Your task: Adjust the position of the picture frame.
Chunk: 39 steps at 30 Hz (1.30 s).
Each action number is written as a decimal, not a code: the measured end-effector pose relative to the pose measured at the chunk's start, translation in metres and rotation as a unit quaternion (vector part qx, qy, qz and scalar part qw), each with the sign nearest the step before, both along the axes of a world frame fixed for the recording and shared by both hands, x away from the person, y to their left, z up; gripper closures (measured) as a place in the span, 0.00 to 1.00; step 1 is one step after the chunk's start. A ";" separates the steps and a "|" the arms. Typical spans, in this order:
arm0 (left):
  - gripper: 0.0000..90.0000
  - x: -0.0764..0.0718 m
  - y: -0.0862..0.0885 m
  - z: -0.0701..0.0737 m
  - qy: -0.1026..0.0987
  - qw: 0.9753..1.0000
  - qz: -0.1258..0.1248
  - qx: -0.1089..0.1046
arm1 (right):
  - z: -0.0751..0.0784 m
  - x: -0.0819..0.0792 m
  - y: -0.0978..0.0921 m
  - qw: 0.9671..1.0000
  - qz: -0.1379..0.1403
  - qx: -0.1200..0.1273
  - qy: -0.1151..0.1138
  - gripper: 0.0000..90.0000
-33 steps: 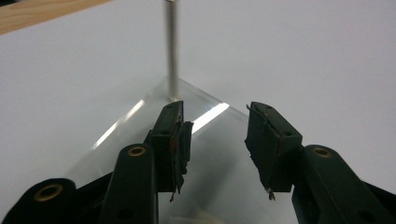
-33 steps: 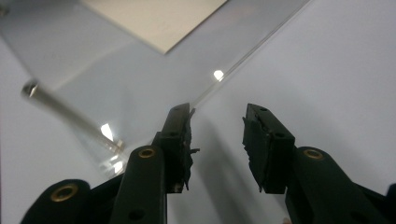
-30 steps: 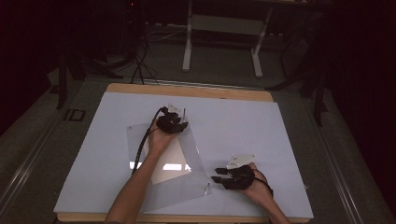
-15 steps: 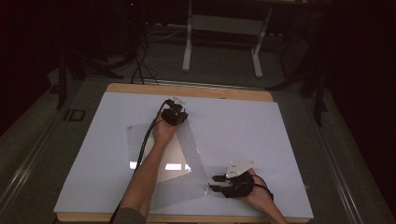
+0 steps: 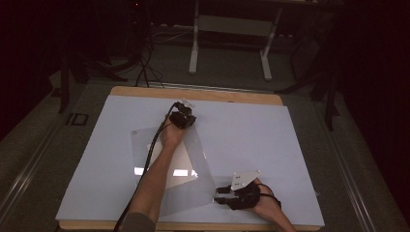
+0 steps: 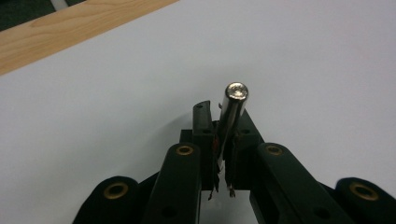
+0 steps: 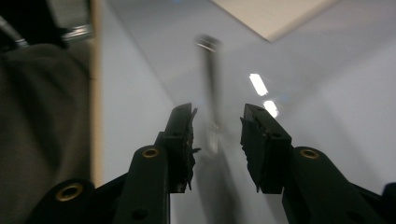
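My left gripper [image 6: 223,114] is shut on a short shiny metal rod [image 6: 235,99] that sticks up past the jaws. In the high view the left gripper [image 5: 185,108] hangs over the far middle of the white table top [image 5: 251,130]. A clear plastic sheet [image 5: 193,191] lies at the near middle, with a cream paper [image 5: 179,164] under it. My right gripper [image 5: 218,195] sits at the sheet's near right corner. In its own view the right gripper [image 7: 217,116] is open, and a blurred metal rod [image 7: 211,79] lies on the sheet just ahead between the jaws.
The wooden table edge [image 5: 203,93] runs along the far side, and shows as a strip [image 6: 70,32] in the left gripper view. A person's sleeve [image 7: 42,107] fills the left of the right gripper view. Desk legs [image 5: 194,43] and cables stand on the floor beyond.
The left gripper has moved a little farther from the person, still shut on its rod. The right gripper has shifted toward the near edge and the sheet's corner.
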<state>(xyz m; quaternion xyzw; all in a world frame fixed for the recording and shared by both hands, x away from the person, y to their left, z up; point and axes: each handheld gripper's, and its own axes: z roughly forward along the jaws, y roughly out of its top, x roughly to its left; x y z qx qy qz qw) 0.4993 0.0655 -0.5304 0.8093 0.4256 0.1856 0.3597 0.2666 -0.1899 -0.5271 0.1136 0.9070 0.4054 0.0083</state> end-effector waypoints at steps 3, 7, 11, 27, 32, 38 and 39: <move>0.94 0.000 0.000 0.000 0.000 1.000 -0.001 0.001 | 0.002 -0.006 0.015 1.000 0.004 -0.001 -0.024 0.76; 0.93 0.000 0.000 0.000 0.000 1.000 -0.005 0.003 | -0.005 -0.005 0.027 0.998 -0.023 -0.013 -0.048 0.93; 0.94 0.000 0.001 0.000 -0.002 1.000 -0.009 0.003 | -0.009 -0.008 0.026 0.998 -0.044 0.005 -0.046 0.94; 0.94 0.000 0.035 0.022 0.016 0.999 0.000 0.034 | 0.009 0.015 -0.015 0.980 -0.184 0.077 0.015 0.91; 0.95 -0.009 0.063 0.040 0.026 0.999 -0.021 0.025 | 0.019 0.035 -0.034 0.969 -0.232 0.088 0.012 0.90; 0.95 -0.020 0.088 0.041 0.042 0.999 -0.001 0.005 | 0.035 0.066 -0.042 0.964 -0.251 0.083 0.013 0.90; 0.95 -0.021 0.092 0.041 0.044 0.999 0.001 0.001 | 0.037 0.072 -0.042 0.964 -0.253 0.078 0.013 0.90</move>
